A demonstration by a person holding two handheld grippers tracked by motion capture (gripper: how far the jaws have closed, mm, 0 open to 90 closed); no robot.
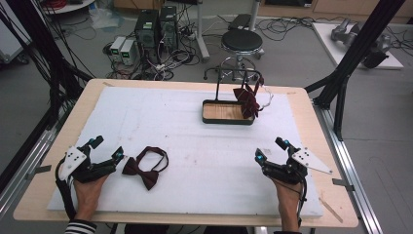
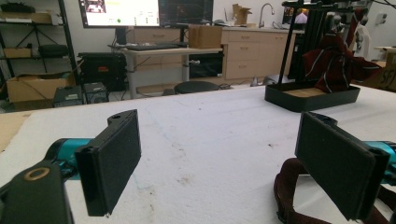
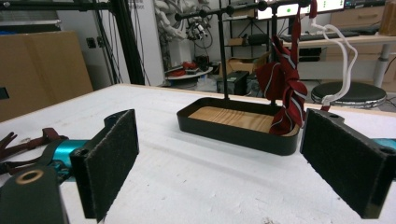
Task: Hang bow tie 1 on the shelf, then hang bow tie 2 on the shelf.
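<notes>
Two spread grippers rest on the white foam mat.

Left gripper [image 1: 108, 149] gapes empty; dark maroon fabric bow tie [image 1: 145, 167] at its three o'clock. Right gripper [image 1: 270, 149] gapes empty.

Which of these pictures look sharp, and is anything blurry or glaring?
High view: even, soft light, faint shadows, slightly grainy; the bow tie reads clearly. Left gripper view: the near pads look soft, and a bright monitor is washed out. Right gripper view: the tray is fairly sharp.
</notes>
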